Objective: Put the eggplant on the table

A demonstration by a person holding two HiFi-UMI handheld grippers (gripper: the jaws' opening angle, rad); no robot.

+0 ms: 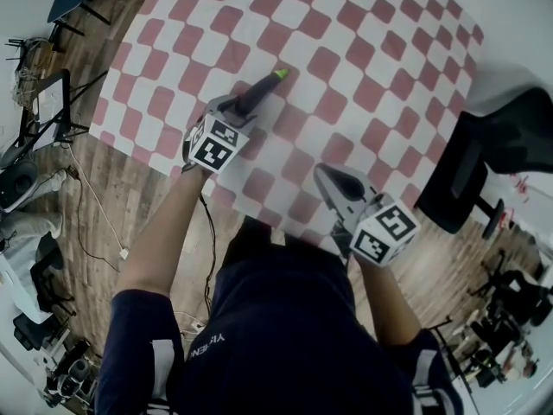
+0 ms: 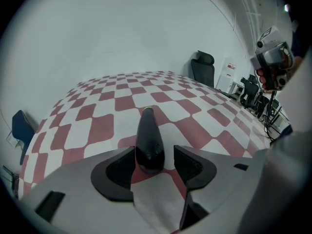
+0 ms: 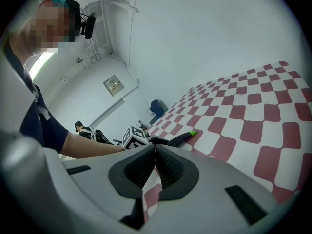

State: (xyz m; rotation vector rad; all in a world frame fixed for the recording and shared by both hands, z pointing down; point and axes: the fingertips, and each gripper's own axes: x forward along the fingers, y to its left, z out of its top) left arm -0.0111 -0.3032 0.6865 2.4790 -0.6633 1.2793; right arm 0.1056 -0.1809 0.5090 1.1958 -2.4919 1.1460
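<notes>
Two grippers are working over the near part of the red-and-white checked table [image 1: 380, 50]. The left gripper [image 1: 240, 109] is pointing steeply down, its jaws standing spread and released. The eggplant [image 1: 259, 92] is lying on the table between those jaws, with its dark body toward the gripper and its green stem pointing to the far right. A gap is showing beside the right pad; whether the left pad is brushing the skin is not clear from the left gripper view. The right gripper [image 1: 325, 173] is hanging at the near right, well apart from the eggplant, with its jaws clenched together on nothing.
</notes>
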